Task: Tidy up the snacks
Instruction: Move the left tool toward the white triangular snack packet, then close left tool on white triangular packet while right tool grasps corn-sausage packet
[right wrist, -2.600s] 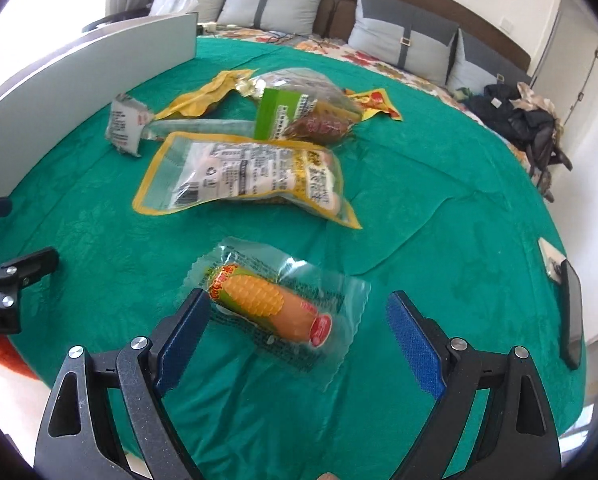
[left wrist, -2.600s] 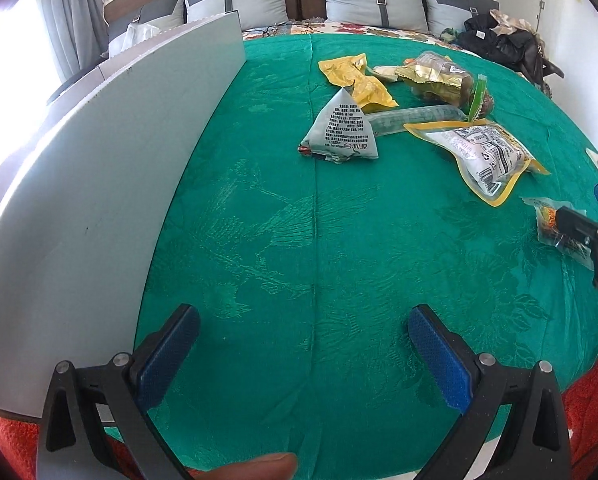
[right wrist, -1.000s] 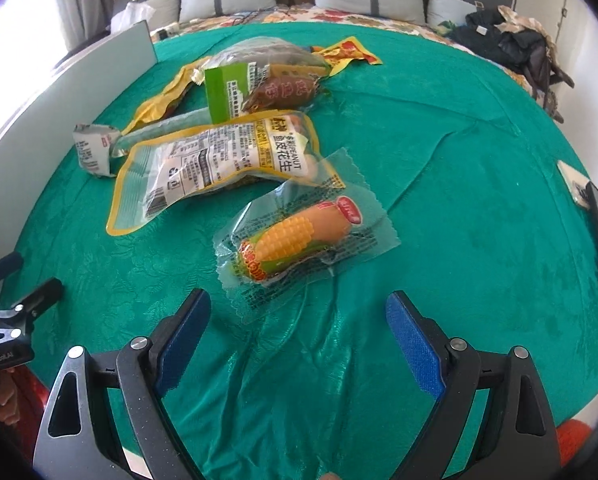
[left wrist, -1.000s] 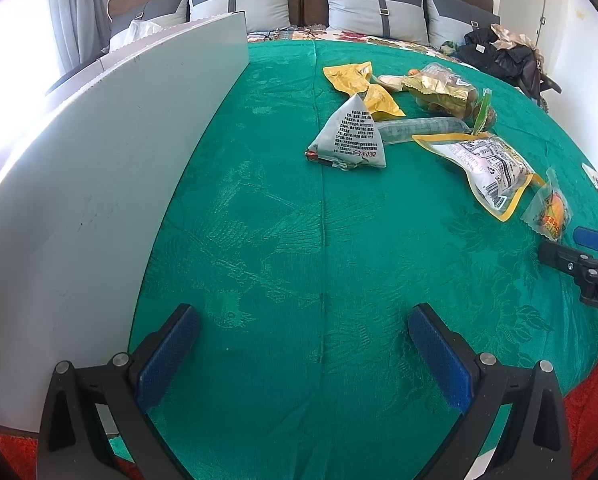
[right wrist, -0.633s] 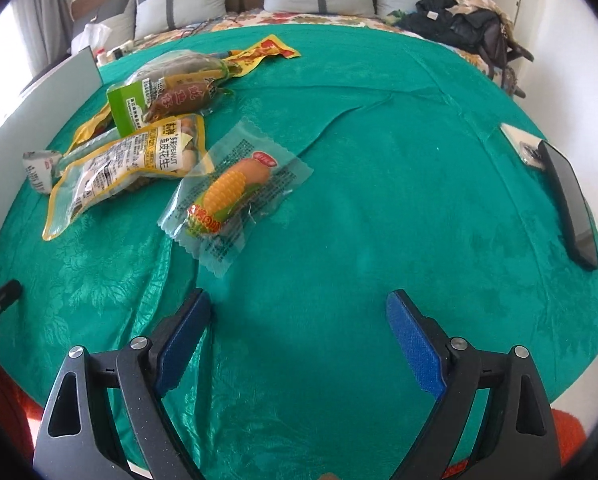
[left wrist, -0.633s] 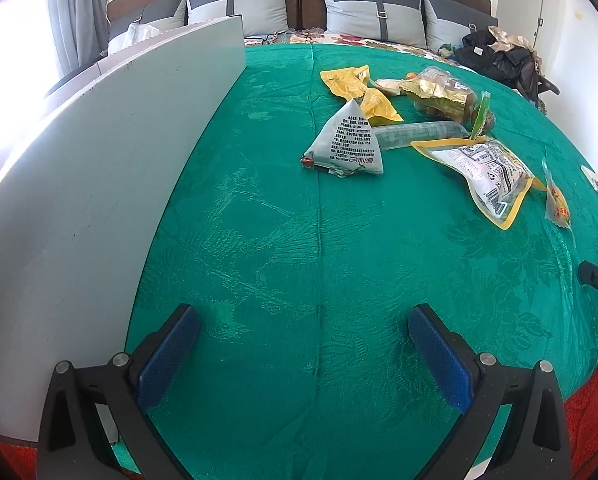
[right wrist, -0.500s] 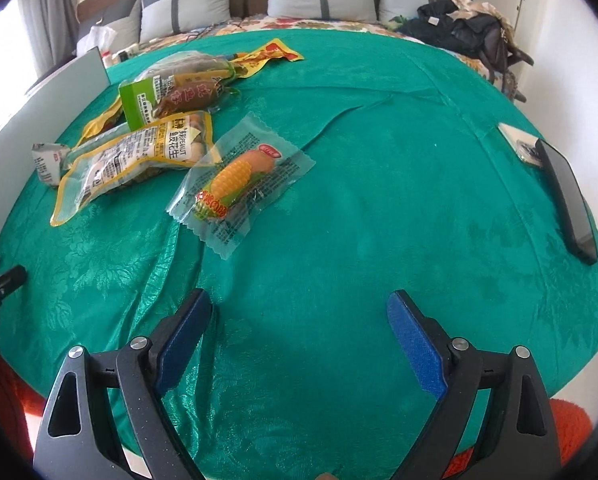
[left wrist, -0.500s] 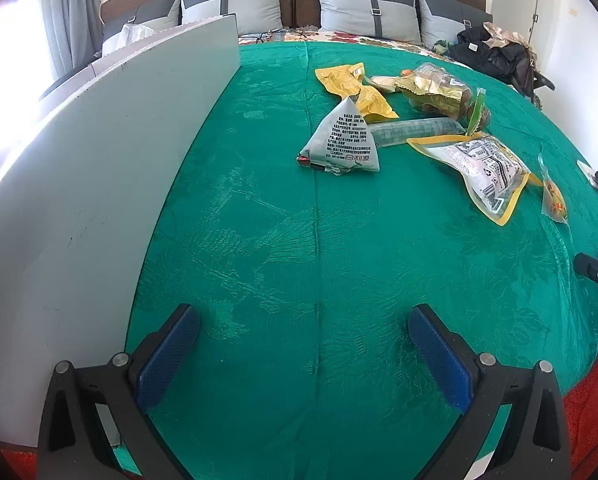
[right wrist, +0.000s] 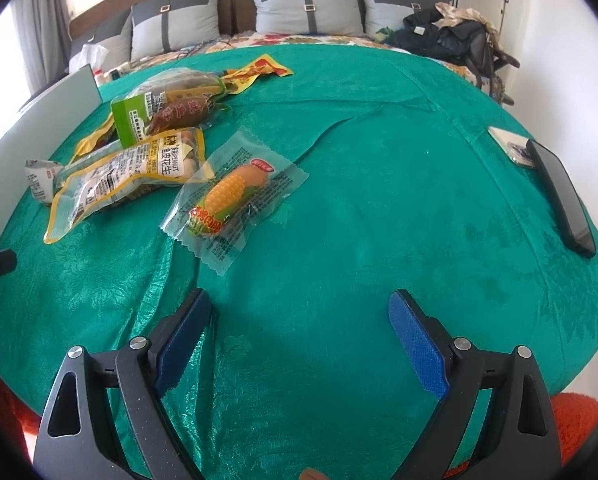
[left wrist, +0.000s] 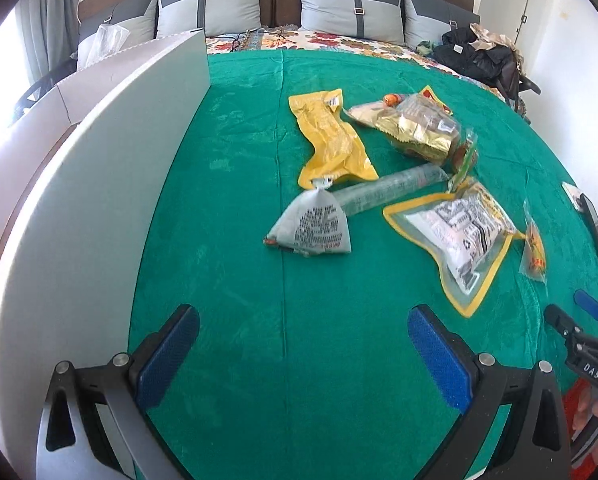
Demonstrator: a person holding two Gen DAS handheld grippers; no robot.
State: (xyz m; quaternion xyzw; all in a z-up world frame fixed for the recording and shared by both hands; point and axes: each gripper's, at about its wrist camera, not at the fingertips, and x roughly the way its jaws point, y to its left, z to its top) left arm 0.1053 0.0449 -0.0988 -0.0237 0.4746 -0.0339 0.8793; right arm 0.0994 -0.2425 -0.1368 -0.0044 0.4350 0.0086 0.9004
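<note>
Several snack packets lie on a green tablecloth (left wrist: 259, 320). A grey triangular packet (left wrist: 313, 226), a yellow pouch (left wrist: 331, 140), a gold-foil bag (left wrist: 415, 124), a clear tube pack (left wrist: 391, 190) and a yellow-edged peanut bag (left wrist: 459, 236) show in the left wrist view. A clear-wrapped corn sausage (right wrist: 233, 196) lies left of centre in the right wrist view, beside the peanut bag (right wrist: 127, 168) and a green-labelled bag (right wrist: 167, 110). My left gripper (left wrist: 303, 344) is open and empty over bare cloth. My right gripper (right wrist: 299, 328) is open and empty, short of the sausage.
A white board (left wrist: 87, 184) stands upright along the table's left side. A dark phone (right wrist: 561, 200) and a small card (right wrist: 511, 146) lie at the right edge. A bed with grey pillows (right wrist: 307, 4) and dark clothes (right wrist: 451, 36) lies behind.
The right gripper has drawn back and turned right since the earliest frame, so the corn sausage now lies farther off to the left. The left gripper has barely moved. Both stay open.
</note>
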